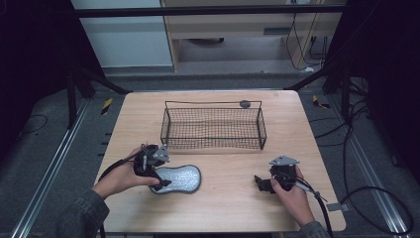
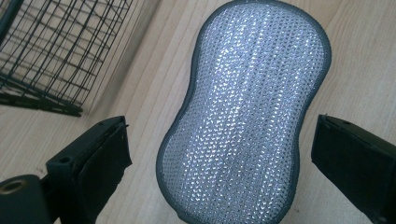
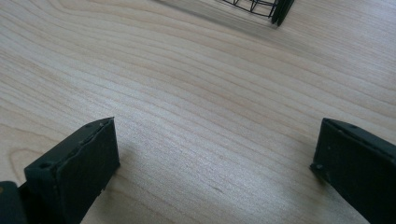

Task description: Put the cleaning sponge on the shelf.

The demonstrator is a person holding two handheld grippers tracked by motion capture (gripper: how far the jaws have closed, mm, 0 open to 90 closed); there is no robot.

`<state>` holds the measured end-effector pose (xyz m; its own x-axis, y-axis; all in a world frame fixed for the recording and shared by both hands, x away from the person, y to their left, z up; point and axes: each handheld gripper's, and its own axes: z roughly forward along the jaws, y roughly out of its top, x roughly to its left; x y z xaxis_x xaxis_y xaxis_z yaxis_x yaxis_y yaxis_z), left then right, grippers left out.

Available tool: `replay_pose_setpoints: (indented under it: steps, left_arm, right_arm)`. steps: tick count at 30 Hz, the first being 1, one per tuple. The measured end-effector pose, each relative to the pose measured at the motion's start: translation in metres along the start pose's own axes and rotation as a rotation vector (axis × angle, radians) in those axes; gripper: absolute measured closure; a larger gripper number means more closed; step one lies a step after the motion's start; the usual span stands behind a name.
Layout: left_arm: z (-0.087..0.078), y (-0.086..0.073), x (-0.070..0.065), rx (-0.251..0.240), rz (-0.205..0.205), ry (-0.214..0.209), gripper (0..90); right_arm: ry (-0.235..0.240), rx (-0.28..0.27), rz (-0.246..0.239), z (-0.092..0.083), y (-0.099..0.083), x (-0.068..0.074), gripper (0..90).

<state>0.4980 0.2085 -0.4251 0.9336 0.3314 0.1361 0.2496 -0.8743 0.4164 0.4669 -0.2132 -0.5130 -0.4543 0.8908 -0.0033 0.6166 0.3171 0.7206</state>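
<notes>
One wire basket (image 1: 213, 128) stands on the bench (image 1: 233, 198) with nothing inside. One silver scrub pad (image 1: 179, 178) lies flat before it, between the wide left tongs (image 2: 219, 154). The right tongs (image 3: 217, 163) are wide over bare wood.

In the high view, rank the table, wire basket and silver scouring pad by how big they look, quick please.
1. Table, largest by far.
2. Wire basket, clearly next.
3. Silver scouring pad, smallest, lying flat with the open left tool at its end.
The pad lies nearer the camera than the basket, yet still looks smaller, so the order holds.
</notes>
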Motion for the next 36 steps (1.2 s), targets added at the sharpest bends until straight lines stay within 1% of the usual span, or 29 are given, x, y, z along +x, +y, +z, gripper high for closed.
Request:
replay_pose_setpoints:
  steps: [5, 6, 8, 10, 11, 15, 18, 21, 23, 27, 36]
  left_arm:
    - [0.002, 0.004, 0.002, -0.011, 0.003, -0.011, 3.8]
    - [0.005, 0.004, 0.003, -0.005, 0.011, -0.015, 3.8]
    - [0.006, 0.005, 0.003, -0.003, 0.013, -0.019, 3.7]
    - [0.011, 0.007, 0.002, 0.013, 0.025, -0.017, 3.8]
    - [0.011, 0.007, 0.002, 0.013, 0.025, -0.017, 4.0]
    - [0.015, 0.01, -0.001, 0.012, 0.048, -0.036, 3.9]
    - [0.017, 0.013, -0.002, 0.022, 0.064, -0.04, 3.9]
    - [0.018, 0.014, -0.002, 0.031, 0.076, -0.031, 3.8]
    - [0.019, 0.016, -0.002, 0.03, 0.077, -0.038, 3.8]
    - [0.02, 0.017, -0.003, 0.031, 0.084, -0.035, 3.8]
    - [0.023, 0.017, -0.003, 0.035, 0.083, -0.033, 3.8]
  right_arm:
    - [-0.001, 0.001, -0.003, 0.0, 0.0, 0.0, 0.4]
    - [-0.001, 0.0, -0.002, 0.0, 0.0, 0.0, 0.4]
    - [0.0, 0.0, 0.0, 0.0, 0.0, 0.0, 0.4]
    - [-0.001, 0.0, -0.003, 0.0, 0.0, 0.0, 0.4]
    - [-0.001, 0.0, -0.003, 0.0, 0.0, 0.0, 0.4]
    - [-0.001, 0.0, -0.002, 0.0, 0.0, 0.0, 0.4]
    - [-0.001, 0.001, -0.002, 0.0, 0.0, 0.0, 0.4]
    - [0.0, 0.0, 0.0, 0.0, 0.0, 0.0, 0.4]
    - [-0.001, 0.0, -0.001, 0.0, 0.0, 0.0, 0.4]
    - [-0.003, 0.0, -0.003, 0.0, 0.0, 0.0, 0.3]
    - [-0.002, -0.001, -0.001, 0.0, 0.0, 0.0, 0.4]
